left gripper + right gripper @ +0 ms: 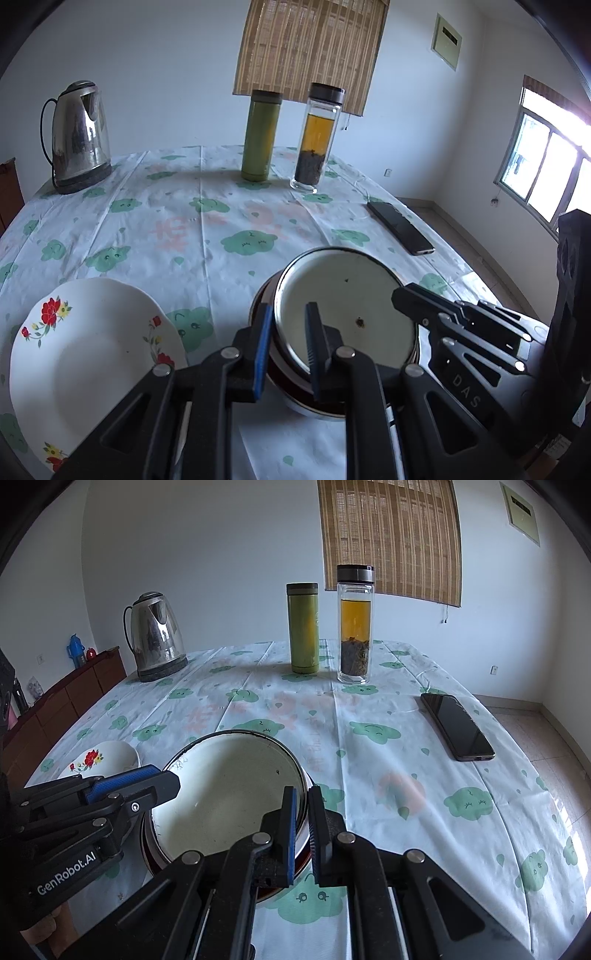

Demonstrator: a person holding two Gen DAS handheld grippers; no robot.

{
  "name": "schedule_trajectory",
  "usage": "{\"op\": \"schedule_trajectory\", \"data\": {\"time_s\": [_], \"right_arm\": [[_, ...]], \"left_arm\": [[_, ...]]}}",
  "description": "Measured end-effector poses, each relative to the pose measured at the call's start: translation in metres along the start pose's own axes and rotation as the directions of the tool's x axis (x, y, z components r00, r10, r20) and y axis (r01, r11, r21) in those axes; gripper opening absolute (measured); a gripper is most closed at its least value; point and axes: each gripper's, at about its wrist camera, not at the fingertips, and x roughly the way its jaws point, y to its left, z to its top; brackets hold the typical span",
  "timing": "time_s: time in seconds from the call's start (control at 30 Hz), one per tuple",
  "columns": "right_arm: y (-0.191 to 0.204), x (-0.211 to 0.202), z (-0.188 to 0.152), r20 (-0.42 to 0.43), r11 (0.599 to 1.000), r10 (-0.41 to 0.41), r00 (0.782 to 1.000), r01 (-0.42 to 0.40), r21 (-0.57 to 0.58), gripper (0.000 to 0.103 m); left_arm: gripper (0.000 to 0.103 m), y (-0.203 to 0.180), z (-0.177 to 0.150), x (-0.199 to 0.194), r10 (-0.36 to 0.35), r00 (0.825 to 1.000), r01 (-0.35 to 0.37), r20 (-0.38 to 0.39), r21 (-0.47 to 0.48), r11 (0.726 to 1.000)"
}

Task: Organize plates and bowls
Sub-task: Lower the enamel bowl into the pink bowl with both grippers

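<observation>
A white enamel bowl [347, 306] with a dark rim sits tilted inside a second bowl [295, 395] that is red-brown within. My left gripper [286, 347] is shut on the white bowl's near-left rim, one blue pad outside and one inside. My right gripper [303, 830] is shut on the white bowl [229, 794] at its right rim. Each gripper shows in the other's view, the right gripper [410, 299] at the bowl's right edge and the left gripper [166, 781] at its left edge. A white plate [92, 350] with red flowers lies on the table to the left, also visible as the plate [99, 758].
On the cloud-patterned tablecloth [369, 731] stand a steel kettle [79, 136] at the far left, a green flask [260, 136] and a glass tea bottle [317, 140] at the back. A dark phone [456, 727] lies on the right. A wooden sideboard [66, 701] runs along the left wall.
</observation>
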Motion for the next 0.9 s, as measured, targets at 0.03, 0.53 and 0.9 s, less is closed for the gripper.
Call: {"op": "schedule_trajectory", "data": {"time_s": [0.03,0.53,0.9], "right_arm": [[-0.0002,-0.0001,0.0000,0.001,1.000,0.000,1.000,0.000,0.000,0.008],[-0.0016,-0.0053,0.0027,-0.002,1.000,0.005,1.000,-0.005,0.000,0.009],[0.0018,-0.0030,0.0026,-0.001,1.000,-0.007,1.000,0.007,-0.010,0.009]], "left_arm": [[0.015,0.0005,-0.0003,0.0002,-0.002,1.000,0.002,0.000,-0.002,1.000],[0.017,-0.0024,-0.0010,-0.0007,-0.024,0.999,0.023,-0.033,-0.017,1.000],[0.019,-0.0035,-0.0016,-0.0003,-0.027,0.999,0.026,-0.036,-0.016,1.000]]}}
